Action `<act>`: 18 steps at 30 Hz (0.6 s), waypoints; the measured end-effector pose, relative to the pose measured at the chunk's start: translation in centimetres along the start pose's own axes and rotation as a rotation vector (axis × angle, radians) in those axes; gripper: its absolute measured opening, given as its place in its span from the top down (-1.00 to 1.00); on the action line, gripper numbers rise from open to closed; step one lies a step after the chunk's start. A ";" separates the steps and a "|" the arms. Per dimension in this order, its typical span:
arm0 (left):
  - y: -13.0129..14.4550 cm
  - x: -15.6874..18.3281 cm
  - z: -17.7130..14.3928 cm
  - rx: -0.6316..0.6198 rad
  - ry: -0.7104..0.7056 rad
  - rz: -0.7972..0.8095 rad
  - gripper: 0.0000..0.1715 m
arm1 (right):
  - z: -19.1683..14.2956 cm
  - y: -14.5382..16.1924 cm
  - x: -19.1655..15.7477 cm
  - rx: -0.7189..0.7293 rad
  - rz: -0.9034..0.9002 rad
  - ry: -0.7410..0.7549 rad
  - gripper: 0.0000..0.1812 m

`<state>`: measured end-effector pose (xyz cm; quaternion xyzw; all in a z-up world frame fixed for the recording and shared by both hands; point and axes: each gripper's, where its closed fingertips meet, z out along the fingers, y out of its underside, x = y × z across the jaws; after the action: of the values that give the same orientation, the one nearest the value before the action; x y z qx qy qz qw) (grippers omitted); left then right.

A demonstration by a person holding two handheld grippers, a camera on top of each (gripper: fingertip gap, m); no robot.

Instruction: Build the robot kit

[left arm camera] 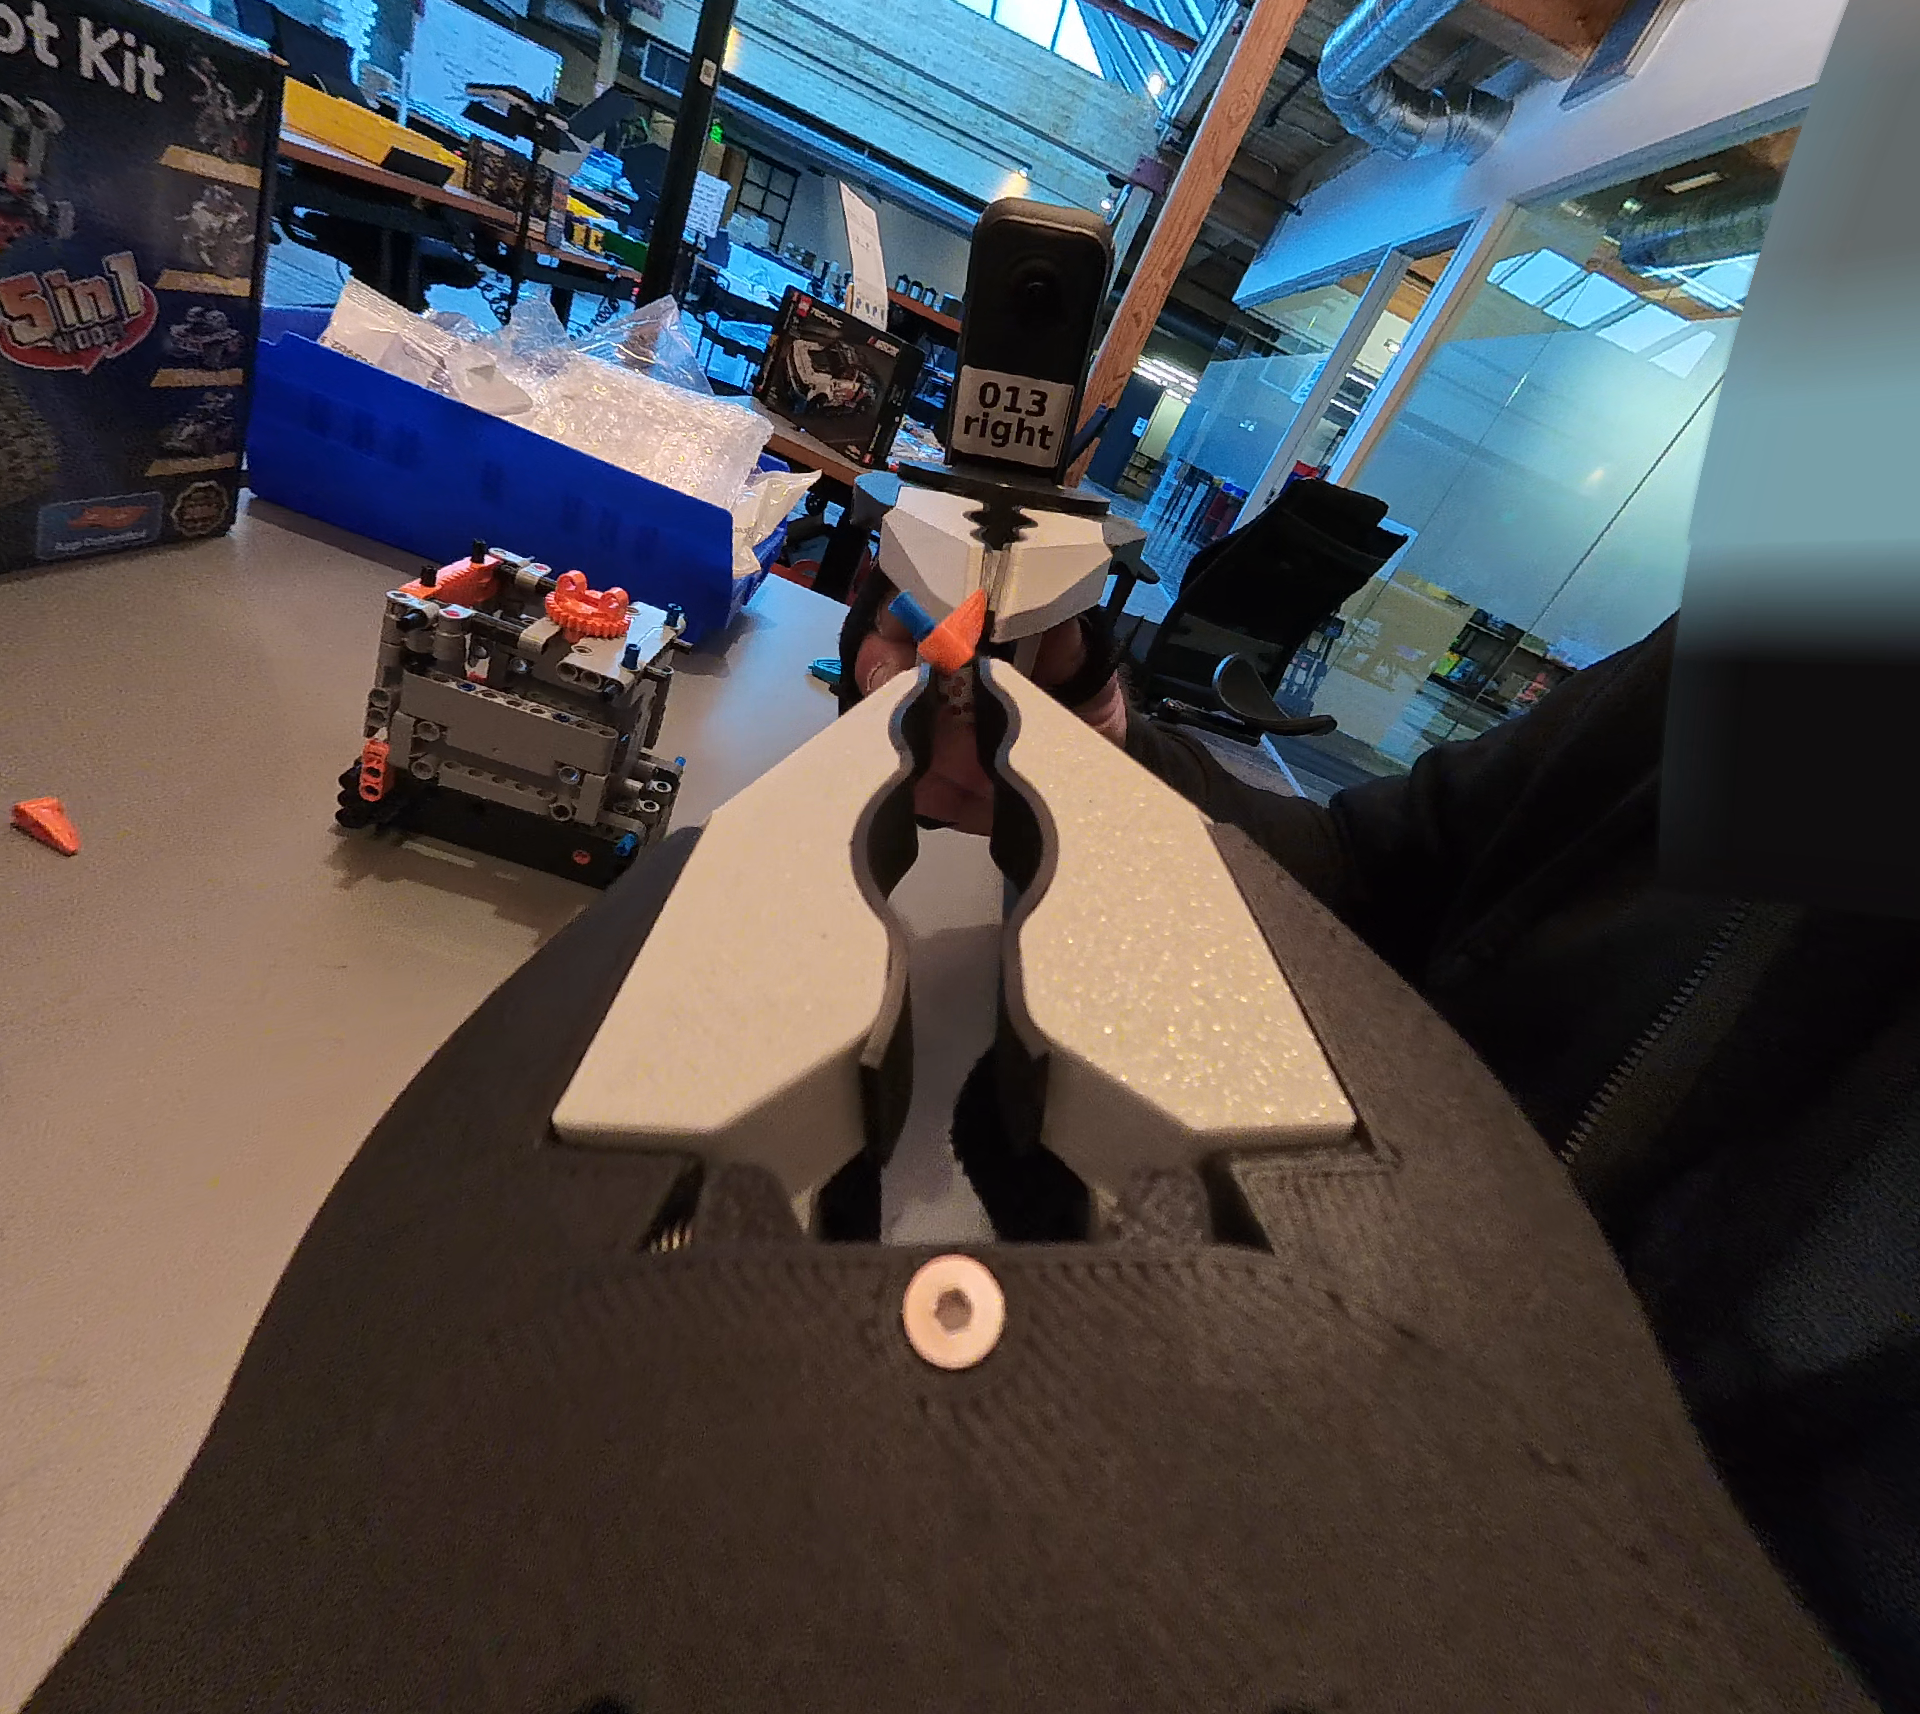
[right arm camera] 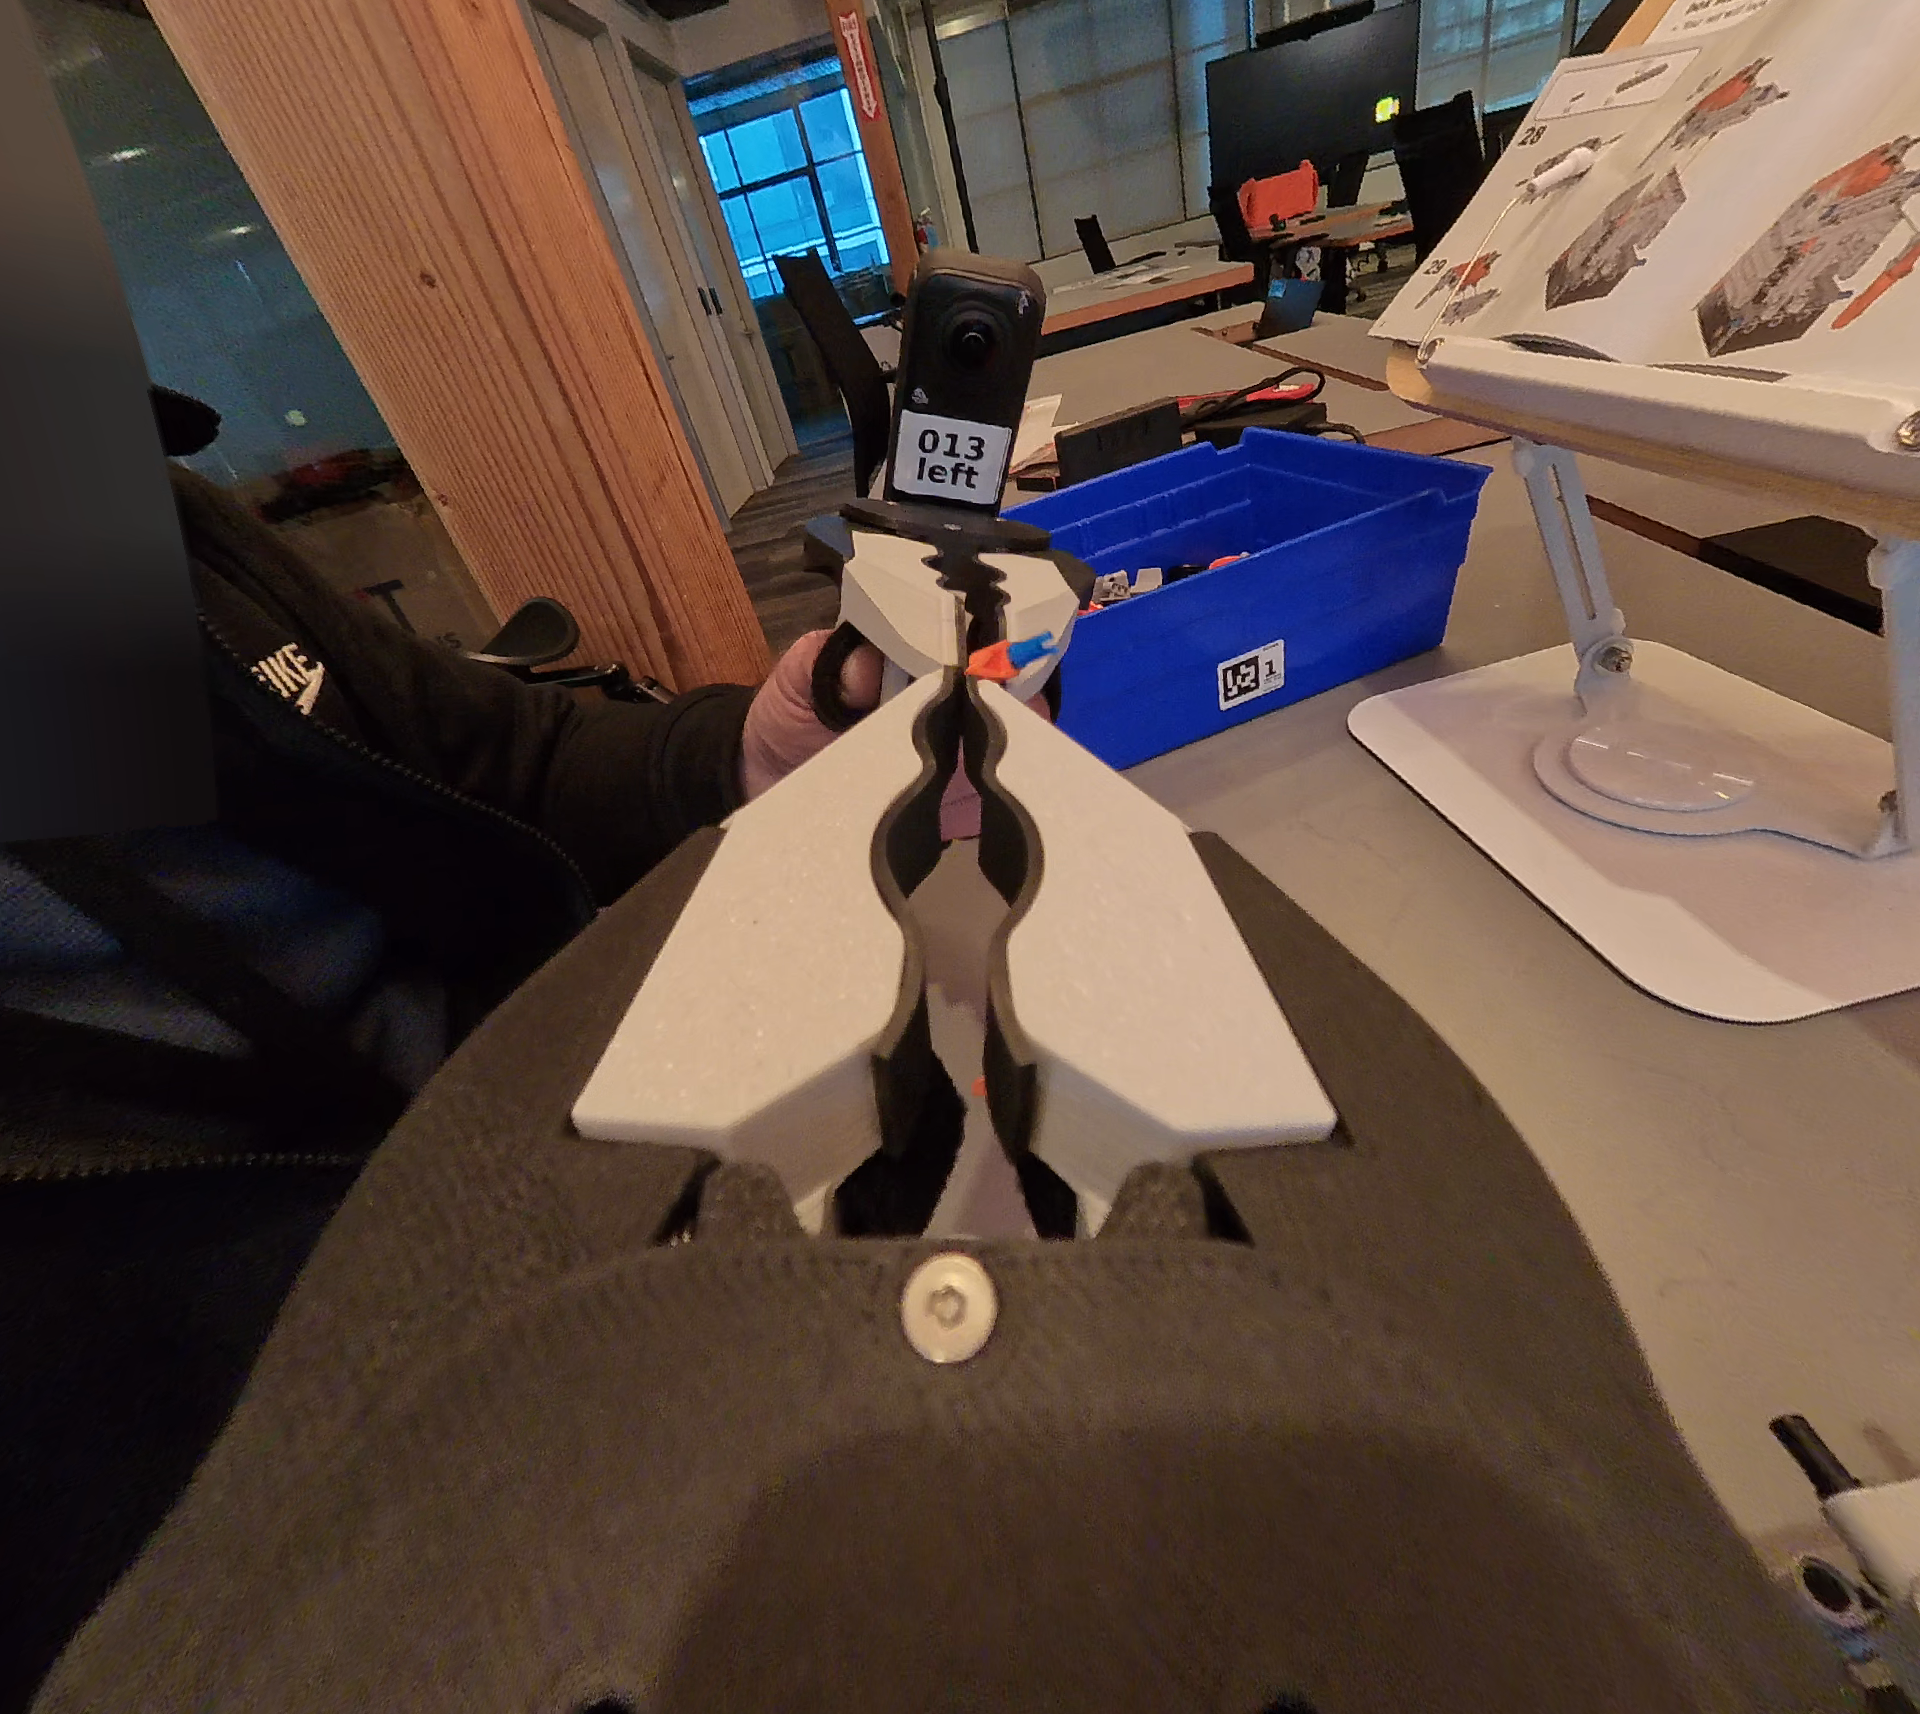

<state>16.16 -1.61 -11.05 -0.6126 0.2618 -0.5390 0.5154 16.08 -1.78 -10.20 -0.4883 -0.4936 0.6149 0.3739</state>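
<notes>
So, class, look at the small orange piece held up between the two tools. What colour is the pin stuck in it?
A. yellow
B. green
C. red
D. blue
D: the pin sticking out of the orange piece is plainly blue in both views.

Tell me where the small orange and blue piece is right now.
The orange and blue piece sits between the two gripper tips, where the left gripper meets the right gripper, above the table.
</notes>
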 end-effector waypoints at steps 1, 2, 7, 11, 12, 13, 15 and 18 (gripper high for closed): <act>0.0 -0.1 -0.1 -0.001 -0.004 0.002 0.95 | 0.0 0.2 0.1 -0.011 -0.004 0.006 1.00; 0.0 -0.2 -0.1 -0.006 -0.014 0.007 0.94 | 0.0 0.4 0.1 -0.029 -0.010 0.009 1.00; 0.2 -1.0 -0.7 -0.044 -0.078 0.039 0.92 | -0.1 1.5 0.3 -0.119 -0.052 0.045 1.00; 0.7 -1.6 -1.1 -0.082 -0.112 0.046 1.00 | -0.9 2.4 0.7 -0.179 -0.022 0.042 1.00; 0.8 -1.7 -1.2 -0.089 -0.120 0.038 1.00 | -1.2 2.9 1.0 -0.206 -0.014 0.053 1.00; 1.0 -2.0 -1.3 -0.101 -0.136 0.038 1.00 | -1.6 3.4 1.6 -0.234 -0.014 0.085 1.00; 1.4 -2.6 -1.4 -0.132 -0.182 0.059 1.00 | -2.9 4.3 2.7 -0.277 -0.005 0.155 1.00; 2.2 -3.1 -1.2 -0.180 -0.223 0.073 0.97 | -6.0 3.8 4.5 -0.257 0.002 0.286 1.00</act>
<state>14.68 0.00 -14.42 -0.7025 0.2722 -0.4228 0.5036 20.87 2.99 -15.16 -0.6150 -0.5093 0.4713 0.3744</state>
